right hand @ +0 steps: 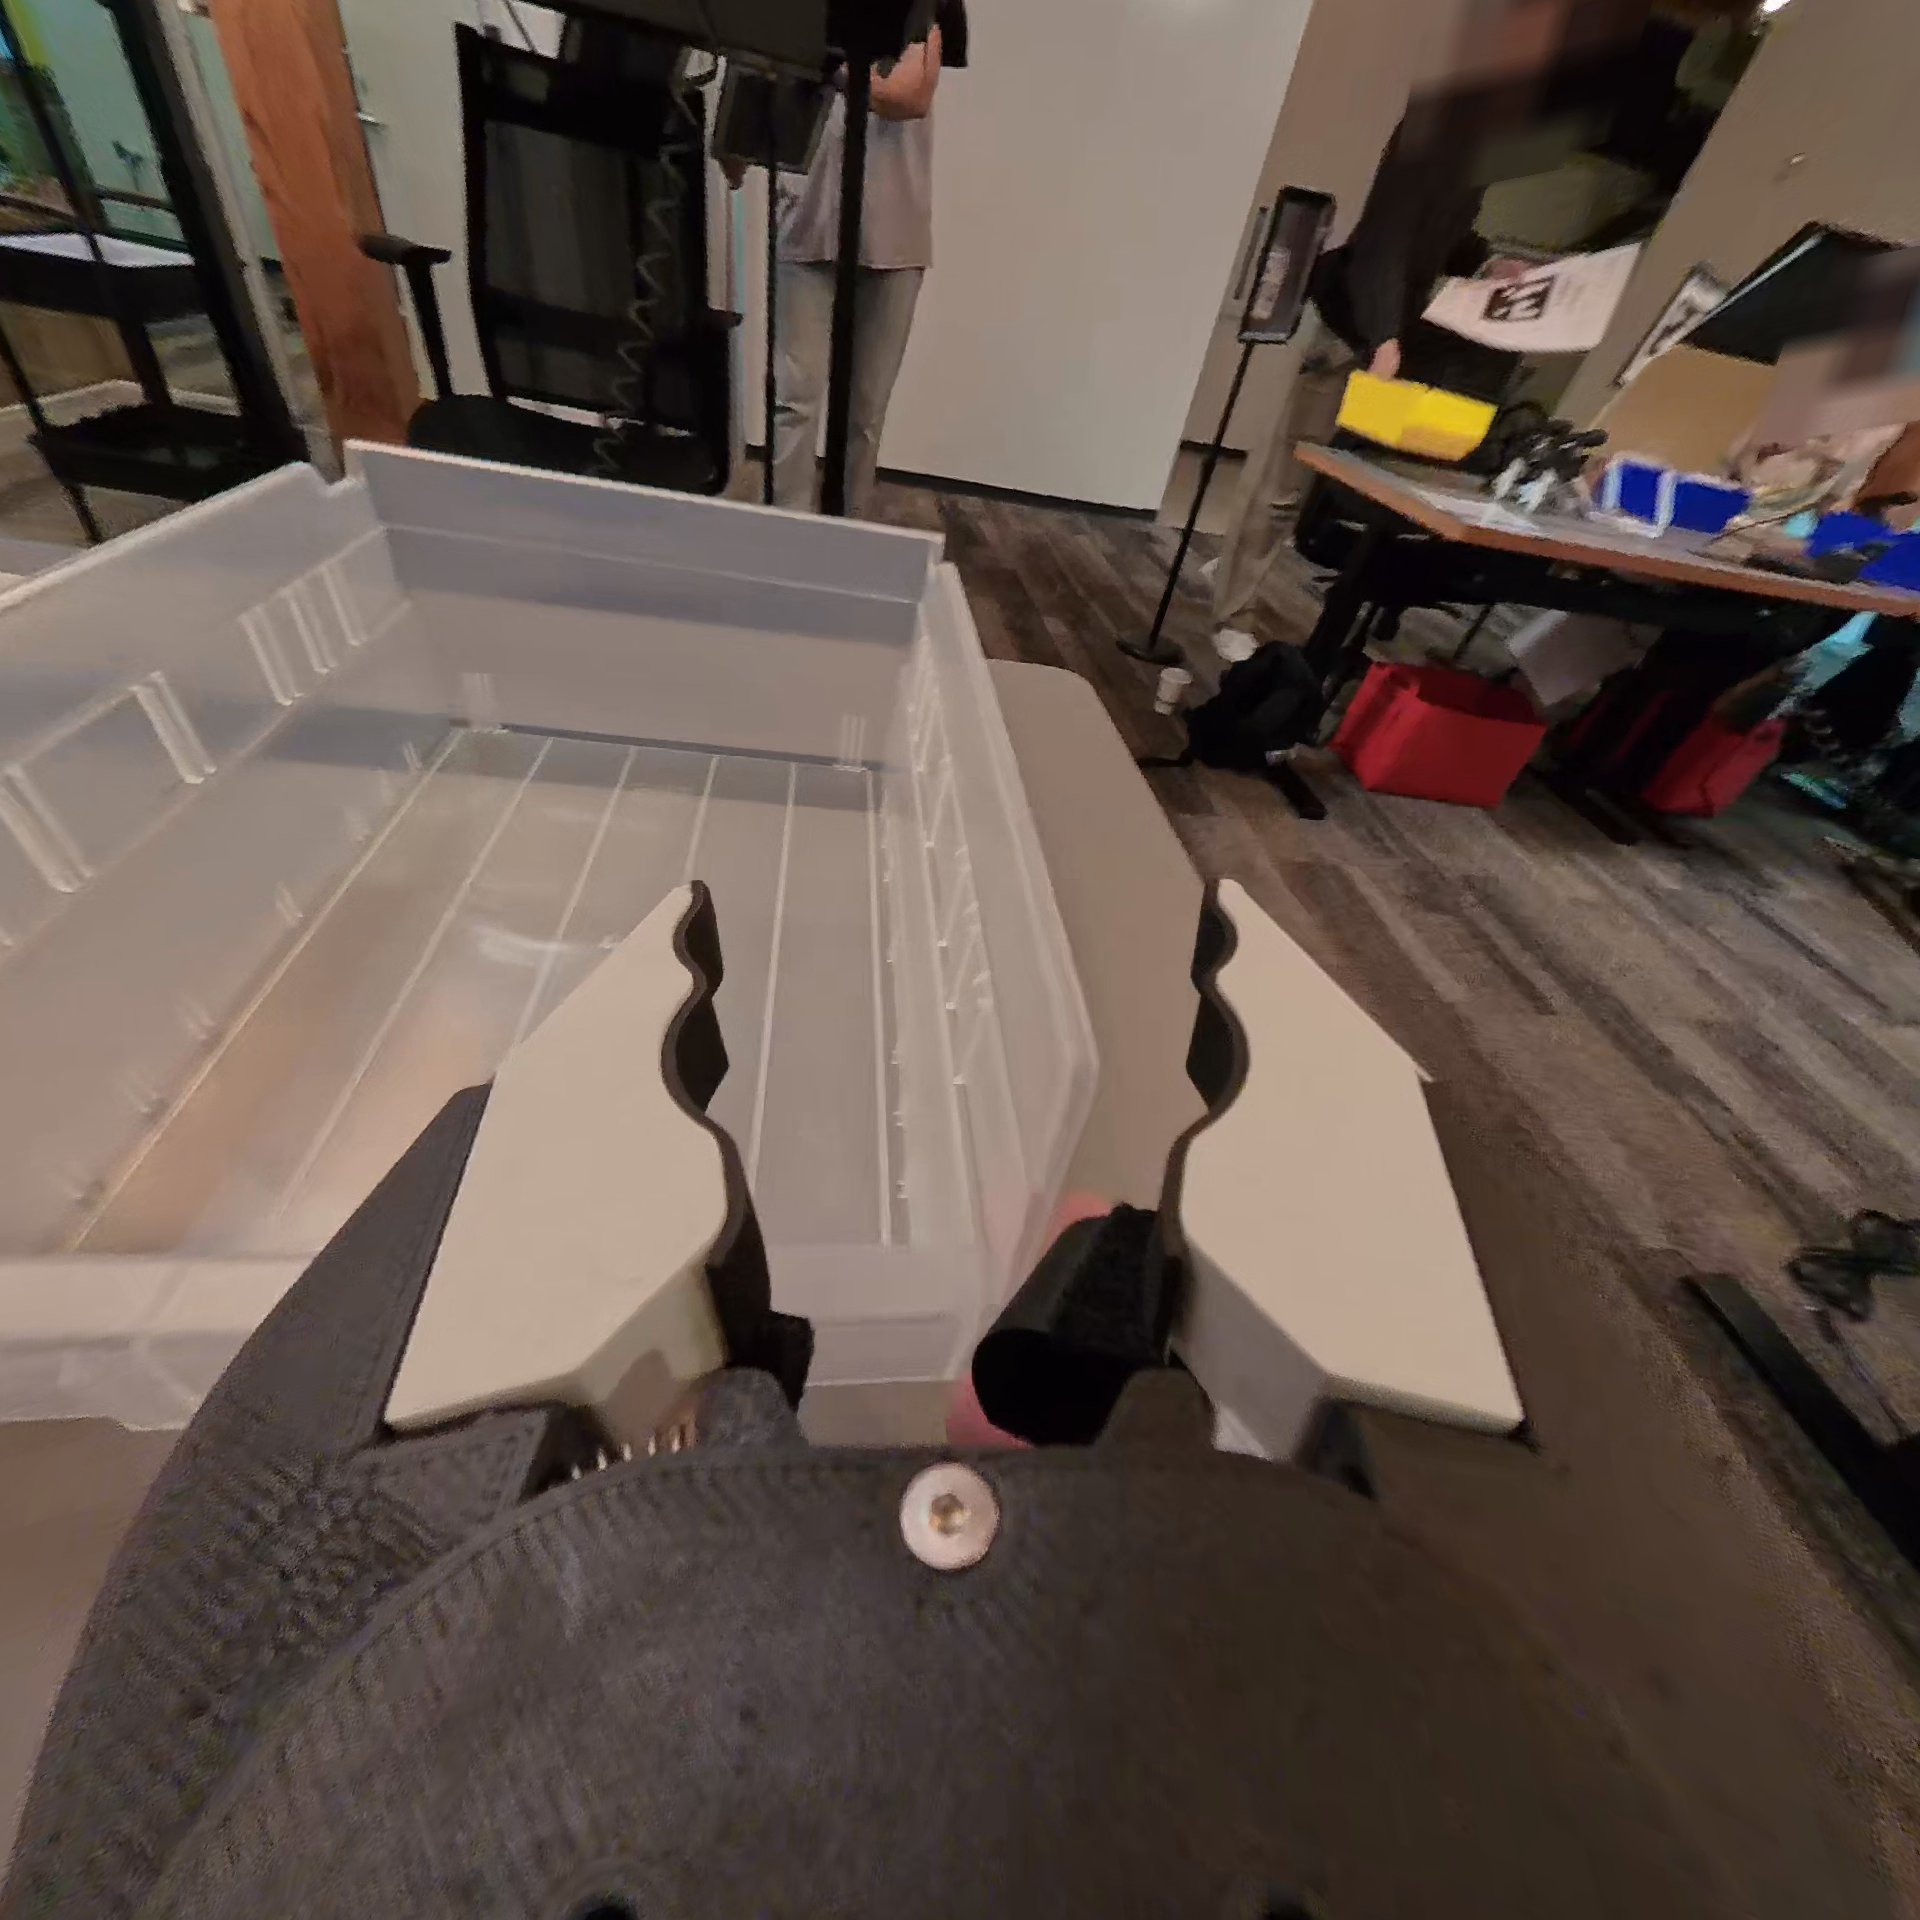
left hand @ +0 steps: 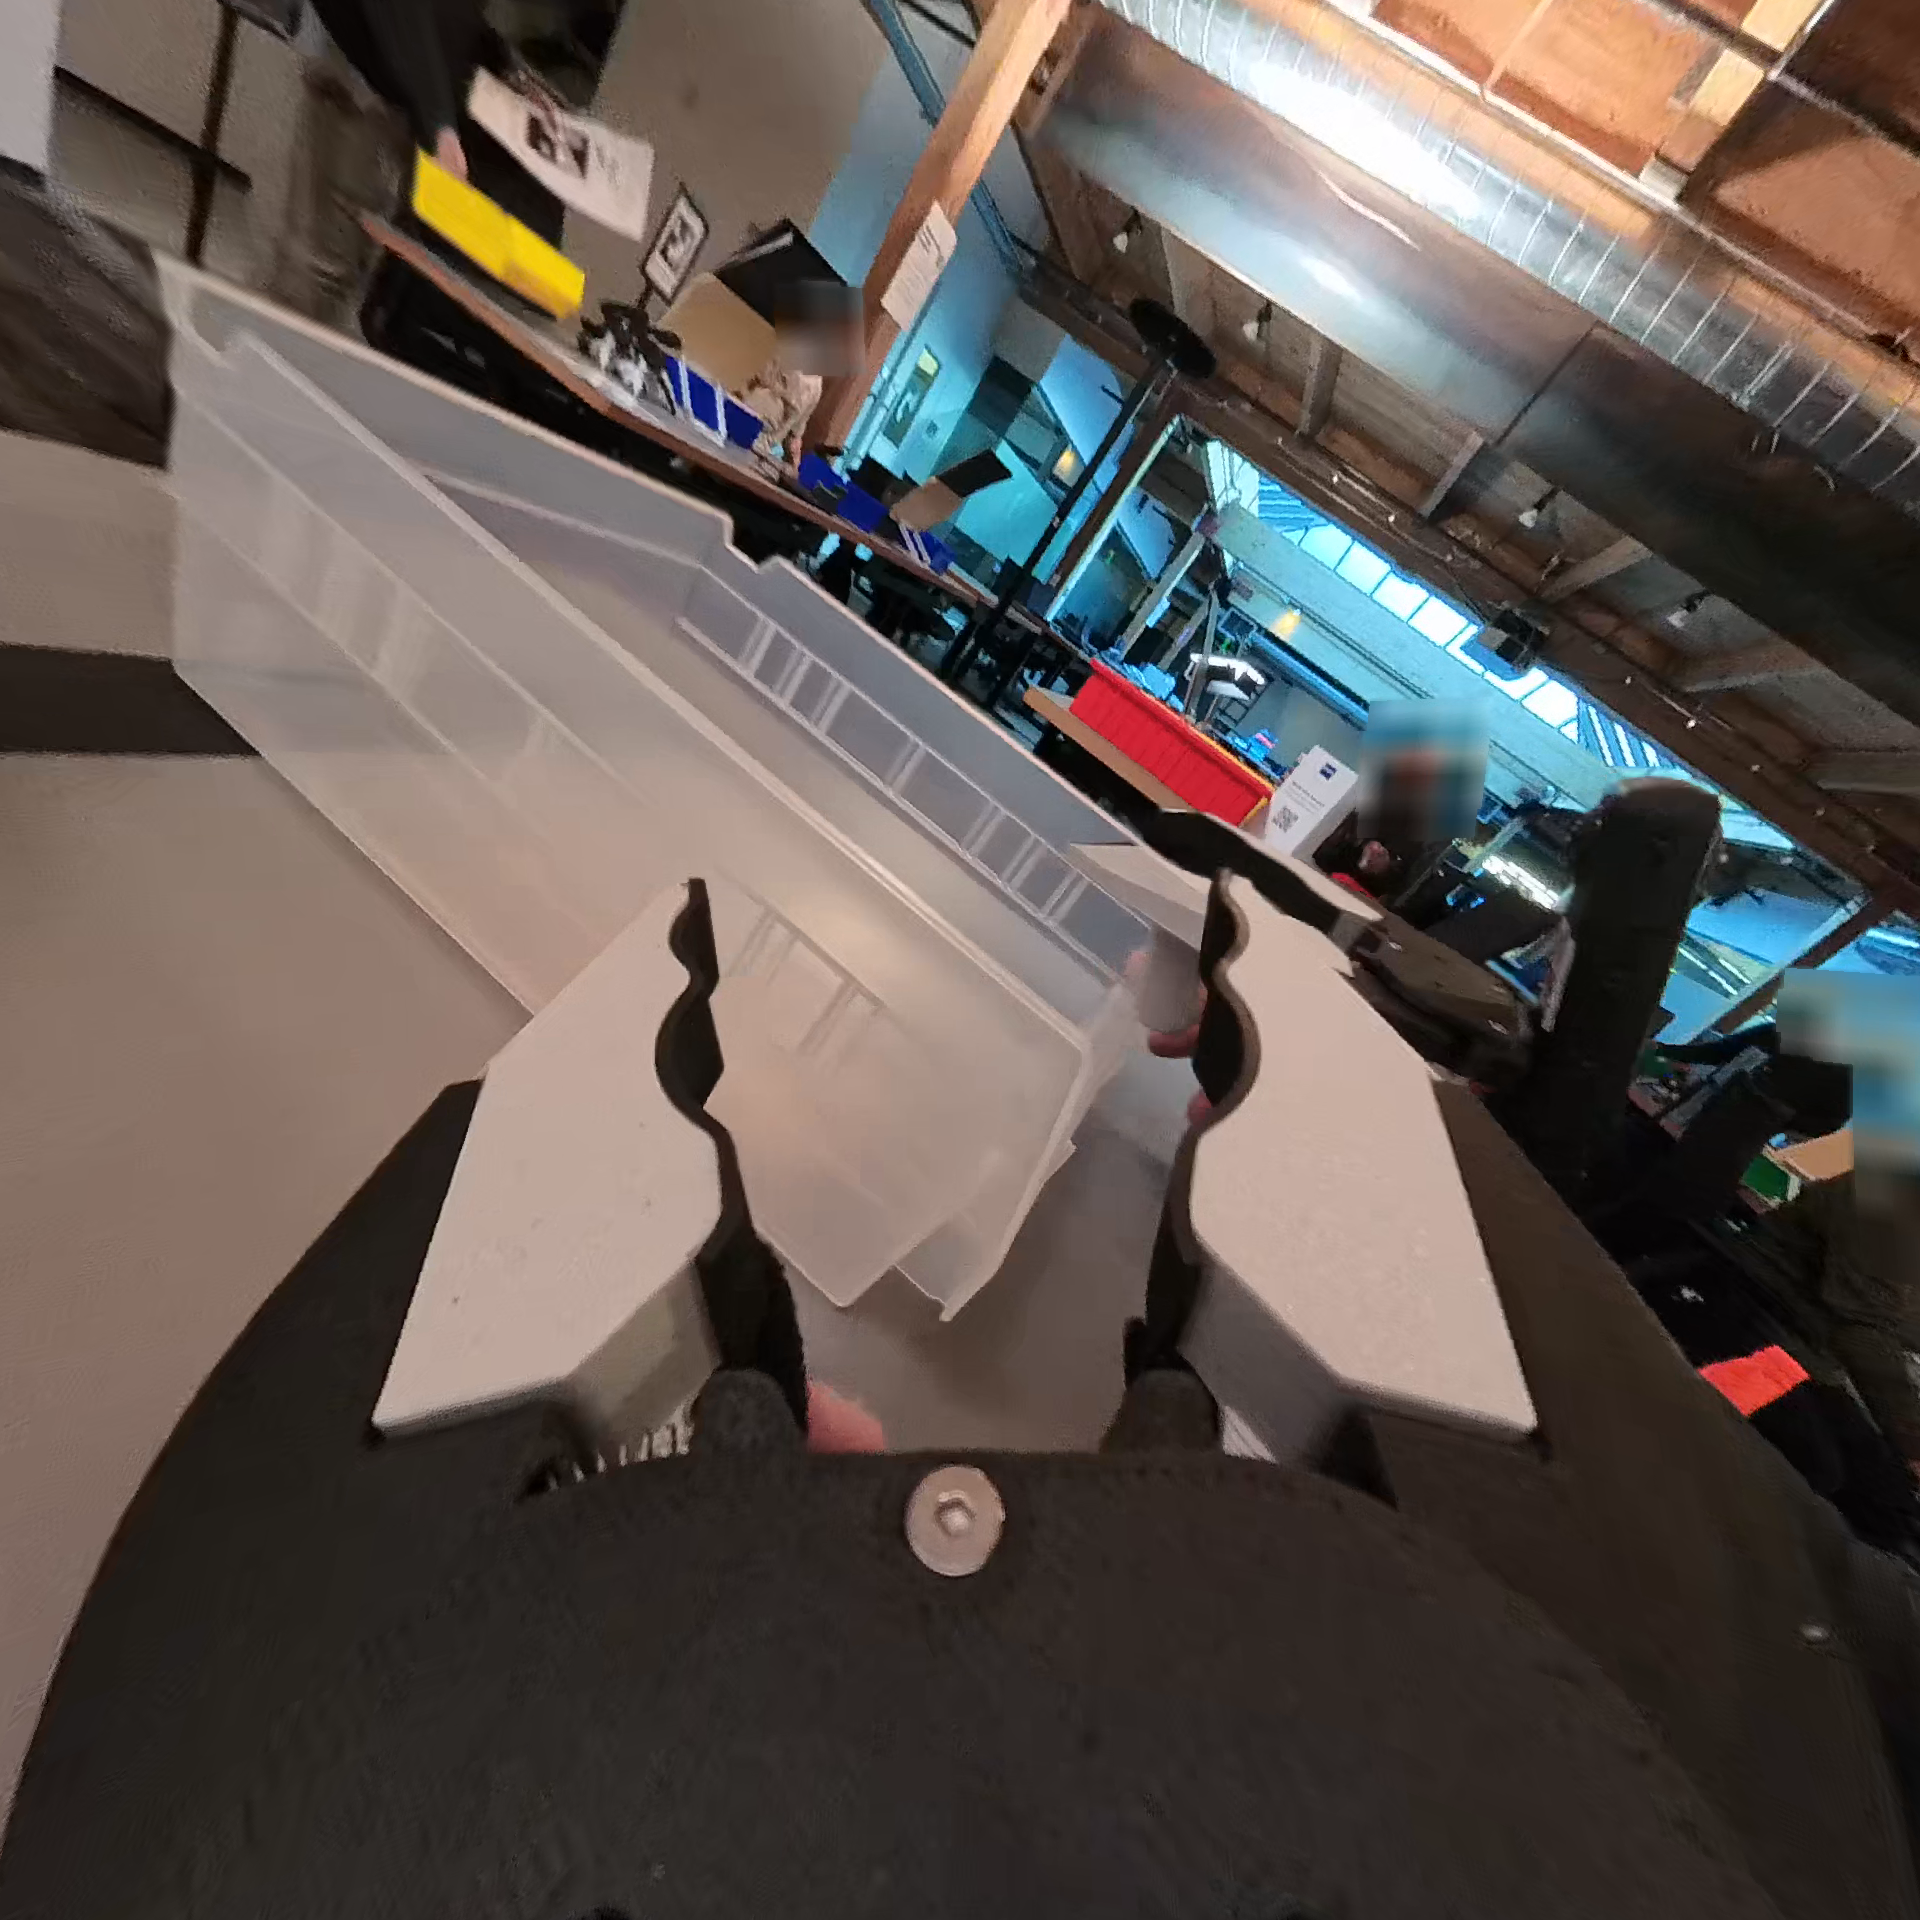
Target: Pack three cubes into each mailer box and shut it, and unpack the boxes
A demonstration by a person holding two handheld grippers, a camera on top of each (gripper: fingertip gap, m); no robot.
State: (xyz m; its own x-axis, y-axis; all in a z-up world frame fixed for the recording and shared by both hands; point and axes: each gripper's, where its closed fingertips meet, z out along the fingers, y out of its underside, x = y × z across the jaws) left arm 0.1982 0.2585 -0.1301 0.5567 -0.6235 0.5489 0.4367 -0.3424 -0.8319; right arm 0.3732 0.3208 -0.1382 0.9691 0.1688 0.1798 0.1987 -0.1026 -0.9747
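A: Start close in. How do the two tools sit?

B: The left hand-held gripper (left hand: 956, 935) is rolled hard to one side, so the room runs on a slant; its fingers stand wide apart with nothing between them. The right hand-held gripper (right hand: 956, 940) is level and tipped a little downward, its fingers likewise spread and empty.

A: And what lies past the tips?

B: A clear plastic bin (right hand: 665, 540) on the pale tabletop (right hand: 1049, 727). The right hand-held gripper hovers over the bin's near right corner, looking into it. In the left view the bin (left hand: 312, 582) runs away slantwise, one corner reaching in between the fingers.

A: The mailer boxes and cubes?

B: I cannot find them in either view; the bin's ribbed floor shows bare plastic.

A: Farther out from the bin?

B: Right of it and beyond, a wooden table (right hand: 1558, 545) with a yellow bin (right hand: 1413, 416) and blue bins (right hand: 1662, 499), and red bins (right hand: 1434, 732) on the floor beneath. Behind the bin stand a black office chair (right hand: 582, 281) and a person (right hand: 862, 208) in pale clothes.

A: Any writing?

B: A printed sheet (right hand: 1527, 296) beyond the yellow bin and a white sign (left hand: 1311, 798) by a red crate (left hand: 1164, 738) carry print; I leave it unread.
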